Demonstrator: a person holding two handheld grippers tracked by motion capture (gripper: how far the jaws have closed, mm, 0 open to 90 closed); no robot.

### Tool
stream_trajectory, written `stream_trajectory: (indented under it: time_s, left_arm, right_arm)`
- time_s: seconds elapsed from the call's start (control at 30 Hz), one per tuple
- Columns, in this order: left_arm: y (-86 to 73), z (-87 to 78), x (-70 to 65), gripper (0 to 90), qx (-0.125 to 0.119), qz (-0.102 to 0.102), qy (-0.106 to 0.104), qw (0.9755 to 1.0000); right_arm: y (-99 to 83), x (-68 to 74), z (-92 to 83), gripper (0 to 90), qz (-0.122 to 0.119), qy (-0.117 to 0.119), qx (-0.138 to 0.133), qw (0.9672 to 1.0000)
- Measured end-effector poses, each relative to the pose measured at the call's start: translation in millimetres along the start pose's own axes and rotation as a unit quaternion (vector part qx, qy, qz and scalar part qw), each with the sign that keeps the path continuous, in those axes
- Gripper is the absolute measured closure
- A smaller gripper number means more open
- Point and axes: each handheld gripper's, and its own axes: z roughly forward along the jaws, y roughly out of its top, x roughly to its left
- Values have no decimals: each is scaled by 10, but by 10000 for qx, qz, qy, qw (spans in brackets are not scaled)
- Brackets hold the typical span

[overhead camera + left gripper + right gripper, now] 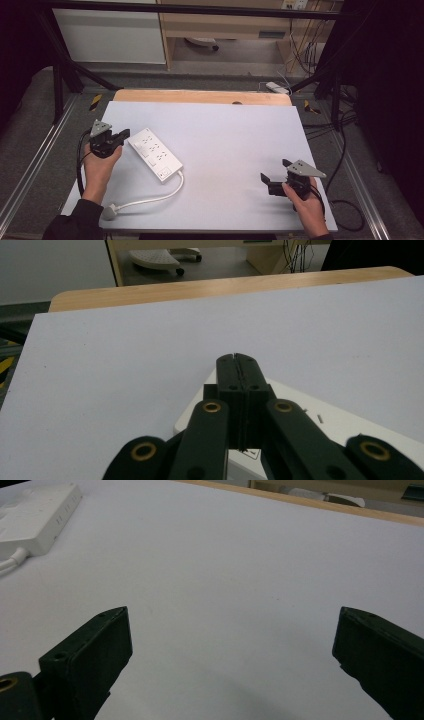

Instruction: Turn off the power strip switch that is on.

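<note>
The left gripper (pixel 121 136) sits at the left side of the table (pixel 235 135), held in the person's left hand (pixel 98 167). Its jaws are pressed flat together with nothing between them, and their tips hang over the near end of a white power strip (pixel 155 154); whether they touch it I cannot tell. Just past those tips the power strip lies at a slant, and its white cord (pixel 150 197) curls back to a plug (pixel 109 212) near the table's front edge. Well apart to the right, the right gripper (pixel 267 182) rests low in the right hand (pixel 307 207), jaws spread wide and empty over bare table, pointing towards the power strip.
</note>
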Motion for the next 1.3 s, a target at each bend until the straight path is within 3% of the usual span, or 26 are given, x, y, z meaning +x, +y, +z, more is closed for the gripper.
stream_trajectory:
  time_s: [0.3, 0.87, 1.3]
  left_arm:
    - [-55, 70, -17, 900, 186, 125, -3, 9997]
    - [-174, 93, 28, 900, 329, -51, 24, 9994]
    - [-215, 169, 11, 900, 523, 20, -30, 9986]
  right_arm:
    - [7, 12, 11, 31, 7, 6, 10, 10000]
    - [3, 25, 18, 31, -59, 23, 44, 10000]
    - [-1, 21, 22, 31, -51, 26, 75, 10000]
